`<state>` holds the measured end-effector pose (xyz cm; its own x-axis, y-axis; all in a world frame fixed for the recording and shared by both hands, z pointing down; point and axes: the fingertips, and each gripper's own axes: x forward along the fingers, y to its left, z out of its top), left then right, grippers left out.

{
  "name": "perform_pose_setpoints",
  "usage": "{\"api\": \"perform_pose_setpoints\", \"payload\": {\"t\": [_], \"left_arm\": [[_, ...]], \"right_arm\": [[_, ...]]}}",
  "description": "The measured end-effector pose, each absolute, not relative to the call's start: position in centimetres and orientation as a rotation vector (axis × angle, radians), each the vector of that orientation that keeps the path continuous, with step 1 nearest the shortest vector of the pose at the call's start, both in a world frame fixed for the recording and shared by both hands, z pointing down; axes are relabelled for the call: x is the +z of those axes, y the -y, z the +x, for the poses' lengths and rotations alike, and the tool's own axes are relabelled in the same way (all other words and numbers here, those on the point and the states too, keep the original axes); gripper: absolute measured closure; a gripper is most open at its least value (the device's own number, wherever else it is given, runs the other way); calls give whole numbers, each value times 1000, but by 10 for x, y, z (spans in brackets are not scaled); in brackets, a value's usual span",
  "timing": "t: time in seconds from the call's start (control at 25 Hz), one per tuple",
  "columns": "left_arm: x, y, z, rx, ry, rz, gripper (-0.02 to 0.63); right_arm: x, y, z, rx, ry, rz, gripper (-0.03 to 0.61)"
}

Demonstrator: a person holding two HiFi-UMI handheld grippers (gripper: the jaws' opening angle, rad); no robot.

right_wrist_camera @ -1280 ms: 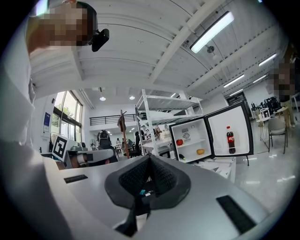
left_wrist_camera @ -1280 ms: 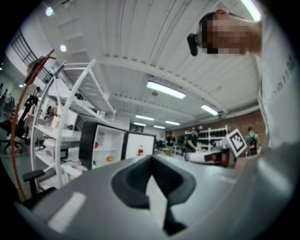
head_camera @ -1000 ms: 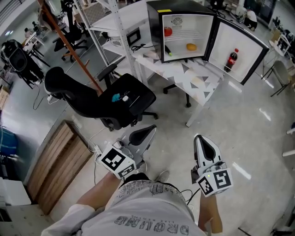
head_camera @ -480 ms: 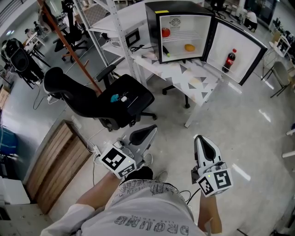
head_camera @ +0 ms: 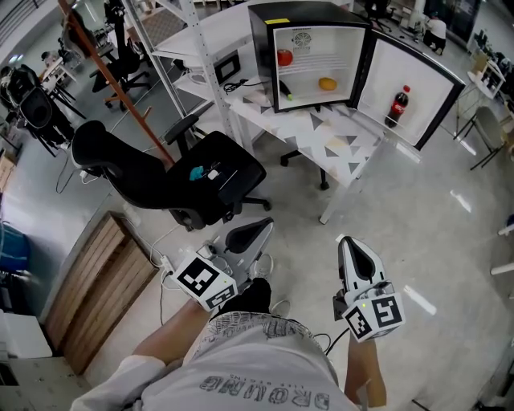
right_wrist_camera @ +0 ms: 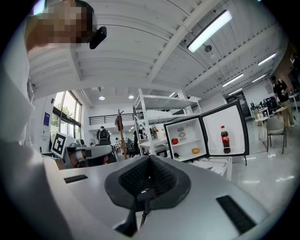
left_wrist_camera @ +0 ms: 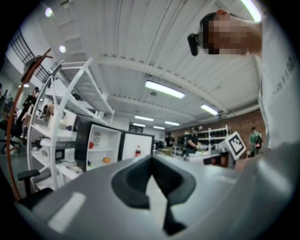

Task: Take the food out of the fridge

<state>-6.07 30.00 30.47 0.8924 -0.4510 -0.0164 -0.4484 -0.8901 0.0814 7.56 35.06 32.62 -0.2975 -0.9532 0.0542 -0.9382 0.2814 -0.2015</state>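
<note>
Open fridge on patterned white table

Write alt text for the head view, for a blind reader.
A person points the left hand-held gripper and right hand-held gripper toward an open fridge on a table; a cola bottle stands in its door.

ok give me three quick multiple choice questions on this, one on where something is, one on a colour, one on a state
1. Where on the mini fridge is the cola bottle? A) upper shelf B) rack in its door C) its roof
2. What colour is the round fruit on the upper shelf? A) red B) blue C) white
3. How is the door? A) shut B) swung wide open C) taken off
Key: 1 B, it stands upright in the door's rack; 2 A, it shows red against the white liner; 3 B, the whole inside is in view.
</note>
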Motion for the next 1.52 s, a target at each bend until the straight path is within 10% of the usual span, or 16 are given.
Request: {"api": "perform_pose_setpoints", "payload": {"t": [1.52], "left_arm": [[337, -104, -30, -37, 669, 2920, 609]], "right_arm": [[358, -155, 105, -394, -2477, -1851, 577]]}}
